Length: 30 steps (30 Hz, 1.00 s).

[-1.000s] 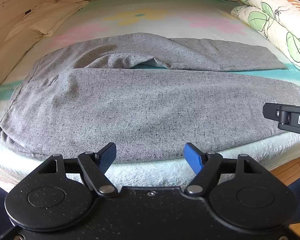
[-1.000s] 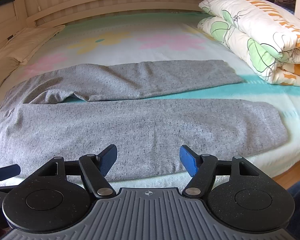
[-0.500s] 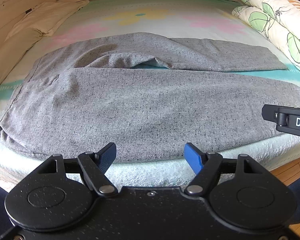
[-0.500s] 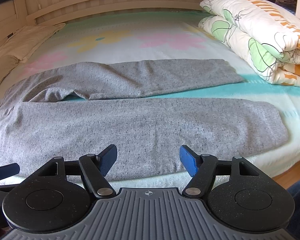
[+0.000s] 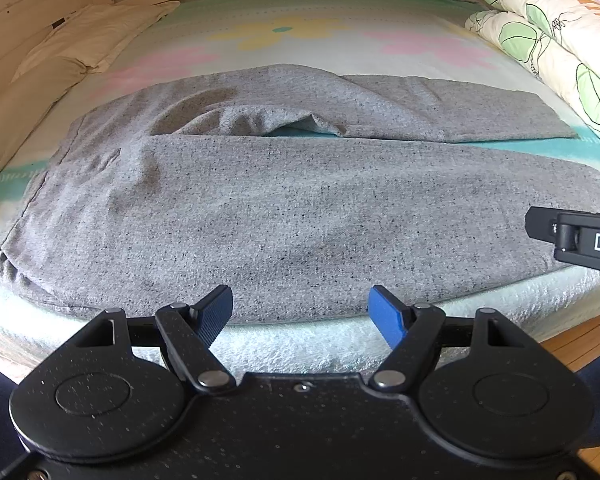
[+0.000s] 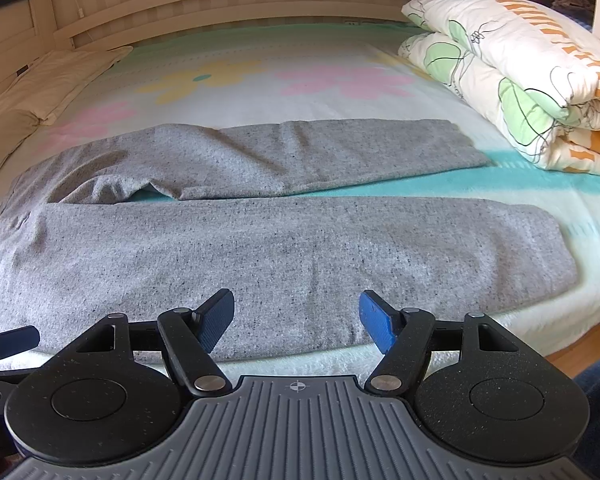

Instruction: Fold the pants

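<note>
Grey sweatpants [image 5: 284, 208] lie spread flat on the bed, waistband at the left, the two legs running to the right with a narrow gap between them. They also show in the right wrist view [image 6: 284, 248]. My left gripper [image 5: 300, 312] is open and empty, just off the near edge of the near leg. My right gripper [image 6: 296, 316] is open and empty at the near edge of the same leg, further toward the cuff. Part of the right gripper shows at the right of the left wrist view [image 5: 580, 240].
A folded floral duvet [image 6: 520, 76] lies at the right of the bed. A cream pillow [image 5: 80, 40] lies at the back left. The slatted headboard [image 6: 240, 4] stands behind. Wooden floor [image 5: 572, 344] shows past the mattress edge at the right.
Almost nothing: both grippers stay open near the mattress edge, with only a slight drift of the views. The pants have not moved.
</note>
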Available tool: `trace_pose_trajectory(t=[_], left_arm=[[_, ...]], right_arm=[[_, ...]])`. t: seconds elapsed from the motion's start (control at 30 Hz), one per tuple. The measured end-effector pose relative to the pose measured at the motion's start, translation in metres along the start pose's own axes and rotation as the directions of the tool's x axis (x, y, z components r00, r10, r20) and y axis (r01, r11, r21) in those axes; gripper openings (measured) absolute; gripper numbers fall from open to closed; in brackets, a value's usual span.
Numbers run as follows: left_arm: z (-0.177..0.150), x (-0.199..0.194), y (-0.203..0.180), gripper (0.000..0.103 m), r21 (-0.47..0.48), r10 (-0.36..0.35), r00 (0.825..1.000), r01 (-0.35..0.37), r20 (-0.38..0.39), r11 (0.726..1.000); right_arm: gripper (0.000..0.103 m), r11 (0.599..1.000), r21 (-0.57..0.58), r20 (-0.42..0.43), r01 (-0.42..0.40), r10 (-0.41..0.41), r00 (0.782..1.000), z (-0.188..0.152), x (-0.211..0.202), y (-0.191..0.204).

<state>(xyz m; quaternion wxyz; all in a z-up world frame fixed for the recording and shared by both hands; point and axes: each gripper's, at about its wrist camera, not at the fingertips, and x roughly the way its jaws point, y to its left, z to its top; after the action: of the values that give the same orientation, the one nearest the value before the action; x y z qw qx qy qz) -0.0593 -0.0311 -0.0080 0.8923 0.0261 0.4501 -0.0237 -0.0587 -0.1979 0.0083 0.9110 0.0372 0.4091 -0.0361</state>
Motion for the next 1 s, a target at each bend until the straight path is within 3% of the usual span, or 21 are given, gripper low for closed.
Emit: trace_pose_trajectory(t=[0.4,0.9,1.0], left_arm=[[-0.001,-0.002,0.002,0.075,0.004,0.001,1.0,-0.001,-0.001,1.0],[0.005,0.012,0.022,0.076,-0.033,-0.027,0.997,0.025,-0.067,0.999],[0.005,0.019,0.023,0.076,-0.019,-0.009,0.996,0.008,-0.089,1.0]], right_arm=[[0.068,1.0,-0.011,-0.006,-0.018,0.018,1.0,0.001,0.0,0.005],[0.067,0.996,0.025,-0.058,-0.087,0.088,0.994,0.006,0.016,0.008],[0.067,0.998,0.019,-0.068,-0.068,0.069,0.995,0.01,0.021,0.013]])
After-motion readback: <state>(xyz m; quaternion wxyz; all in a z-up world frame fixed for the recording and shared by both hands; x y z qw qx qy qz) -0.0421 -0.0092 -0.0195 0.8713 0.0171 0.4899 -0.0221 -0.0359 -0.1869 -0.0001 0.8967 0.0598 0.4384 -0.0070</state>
